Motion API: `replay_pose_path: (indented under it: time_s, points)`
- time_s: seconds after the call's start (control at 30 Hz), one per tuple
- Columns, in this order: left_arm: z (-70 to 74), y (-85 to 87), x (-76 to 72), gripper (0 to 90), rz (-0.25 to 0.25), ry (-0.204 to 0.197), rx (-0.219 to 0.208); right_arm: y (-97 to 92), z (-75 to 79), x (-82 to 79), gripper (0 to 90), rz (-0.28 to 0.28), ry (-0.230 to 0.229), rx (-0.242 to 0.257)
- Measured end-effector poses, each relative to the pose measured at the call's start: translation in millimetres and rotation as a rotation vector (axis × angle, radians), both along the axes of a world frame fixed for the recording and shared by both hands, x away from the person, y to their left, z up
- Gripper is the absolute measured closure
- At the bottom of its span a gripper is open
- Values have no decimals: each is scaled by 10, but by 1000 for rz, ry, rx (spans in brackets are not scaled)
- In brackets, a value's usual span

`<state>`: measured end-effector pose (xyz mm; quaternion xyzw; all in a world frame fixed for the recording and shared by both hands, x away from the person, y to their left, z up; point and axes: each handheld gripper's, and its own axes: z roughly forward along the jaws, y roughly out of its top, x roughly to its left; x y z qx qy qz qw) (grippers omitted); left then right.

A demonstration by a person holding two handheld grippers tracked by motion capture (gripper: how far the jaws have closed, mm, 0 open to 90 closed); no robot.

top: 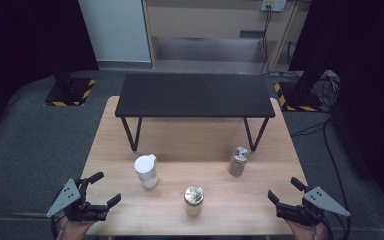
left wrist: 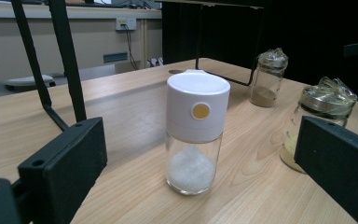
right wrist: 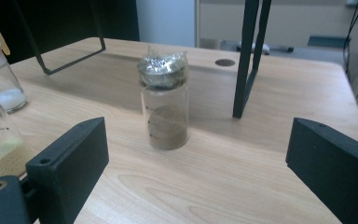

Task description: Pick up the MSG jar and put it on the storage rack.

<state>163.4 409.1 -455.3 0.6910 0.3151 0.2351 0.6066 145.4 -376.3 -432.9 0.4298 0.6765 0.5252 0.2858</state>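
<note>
Two grippers at near edge, both jaws spread wide, empty: left gripper (top: 99, 198), right gripper (top: 286, 192). Foil-capped jar (top: 193, 200) nearest, centre. White-capped shaker (left wrist: 196, 131) left, brown-powder jar (right wrist: 164, 105) right, farther. Best: approach level, straddle glass below cap, close gently.

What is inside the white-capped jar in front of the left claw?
The white-capped jar holds a low heap of white grains at the bottom of its clear glass. The opaque cap hides the upper part.
</note>
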Motion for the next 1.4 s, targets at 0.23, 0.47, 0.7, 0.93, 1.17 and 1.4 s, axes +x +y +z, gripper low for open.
replay_pose_path:
  time_s: [0.23, 0.47, 0.7, 0.93, 1.17, 1.4]
  points:
    - [-4, 8, 9, 11, 4, 7, 3, 2, 6, 14, 50, 12, 15, 1]
    - [-5, 21, 5, 11, 9, 18, -13, -1, 5, 29, 47, 28, 20, 9]
    - [29, -1, 28, 8, 1, 40, 2, -19, -2, 27, 48, 39, 15, 18]
    - [41, 0, 17, 7, 5, 53, -14, -17, 0, 37, 46, 42, 22, 22]
    - [153, 38, -32, 6, -3, 55, -8, -15, 3, 36, 46, 38, 25, 21]
    - [353, 94, -20, 4, -20, 50, 7, -17, 6, 32, 47, 37, 26, 20]
